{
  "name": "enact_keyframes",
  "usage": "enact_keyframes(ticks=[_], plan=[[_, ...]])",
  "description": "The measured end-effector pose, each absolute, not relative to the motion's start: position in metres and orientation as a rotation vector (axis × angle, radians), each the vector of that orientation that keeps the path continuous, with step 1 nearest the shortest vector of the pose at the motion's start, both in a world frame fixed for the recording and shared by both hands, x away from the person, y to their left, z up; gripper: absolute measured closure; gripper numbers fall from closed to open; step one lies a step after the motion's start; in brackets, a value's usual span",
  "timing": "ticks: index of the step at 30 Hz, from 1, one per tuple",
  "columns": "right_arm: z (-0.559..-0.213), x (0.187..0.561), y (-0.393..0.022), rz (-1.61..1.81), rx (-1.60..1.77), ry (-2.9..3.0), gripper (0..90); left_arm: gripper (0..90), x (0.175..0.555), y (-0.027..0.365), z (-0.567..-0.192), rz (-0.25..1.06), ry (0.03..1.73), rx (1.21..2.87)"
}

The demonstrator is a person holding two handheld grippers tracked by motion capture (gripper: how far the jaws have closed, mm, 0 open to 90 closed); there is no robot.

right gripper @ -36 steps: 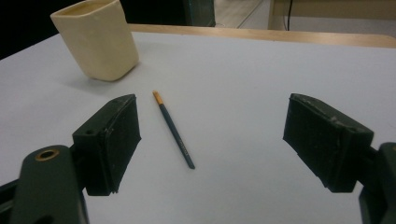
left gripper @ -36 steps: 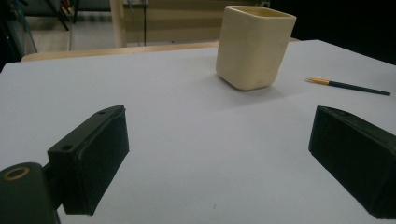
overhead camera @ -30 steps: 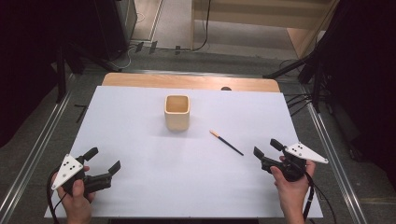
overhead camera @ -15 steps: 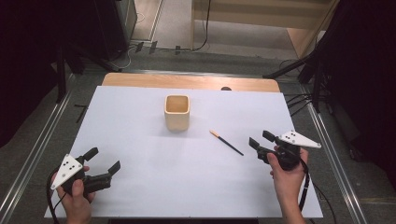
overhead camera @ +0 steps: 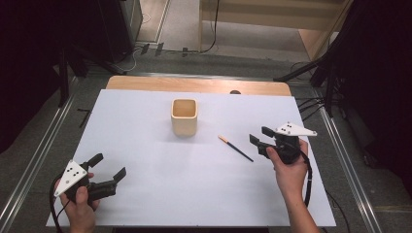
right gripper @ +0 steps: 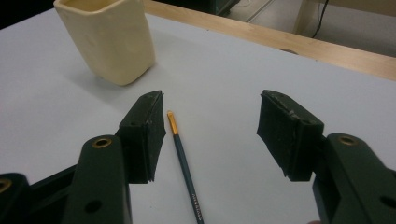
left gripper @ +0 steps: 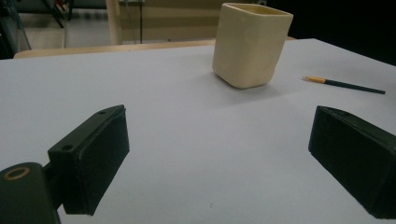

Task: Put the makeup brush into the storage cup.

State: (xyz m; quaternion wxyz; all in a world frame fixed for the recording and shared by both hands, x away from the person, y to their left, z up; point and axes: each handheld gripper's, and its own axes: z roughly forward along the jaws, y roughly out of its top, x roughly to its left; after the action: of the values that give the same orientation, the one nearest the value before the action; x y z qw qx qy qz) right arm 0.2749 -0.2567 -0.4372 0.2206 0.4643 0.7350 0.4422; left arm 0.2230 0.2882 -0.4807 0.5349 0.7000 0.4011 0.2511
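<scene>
Lying flat on the white counter (overhead camera: 145,126), the pencil (overhead camera: 236,148) is the thing nearest the right tongs (overhead camera: 259,137): a thin dark green stick with an orange-gold end, set on a slant right of the counter's middle, its orange end pointing far and left toward the cup and its dark end pointing near and right. In the right gripper view the pencil (right gripper: 184,165) runs up between the two black jaws, close beside the left-hand one, with its orange tip just past that jaw's end; nothing is clamped, and the pads do not touch it. These tongs have just been closing, yet a clear gap remains between the jaws, so they are released, hovering just right of the pencil's dark end in the high view, held in the person's right hand (overhead camera: 286,167). Far and left of the pencil stands the cream square cup (overhead camera: 184,116), upright, open-topped and apart from the pencil; it also shows in the left gripper view (left gripper: 250,44) and the right gripper view (right gripper: 109,39). Well apart from all this, at the near left corner of the counter, the left tongs (overhead camera: 108,167) sit in the person's left hand (overhead camera: 80,204), jaws spread wide and released, with bare counter between them in the left gripper view, where the pencil (left gripper: 343,84) lies off to the right of the cup.
</scene>
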Motion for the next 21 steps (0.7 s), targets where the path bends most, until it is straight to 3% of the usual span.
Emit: enact_keyframes(ticks=[21], plan=[[-0.432,0.312,-0.240,1.031,1.240,2.202,55.6,6.1,0.224,0.281,-0.482,0.580,0.934,1.681]])
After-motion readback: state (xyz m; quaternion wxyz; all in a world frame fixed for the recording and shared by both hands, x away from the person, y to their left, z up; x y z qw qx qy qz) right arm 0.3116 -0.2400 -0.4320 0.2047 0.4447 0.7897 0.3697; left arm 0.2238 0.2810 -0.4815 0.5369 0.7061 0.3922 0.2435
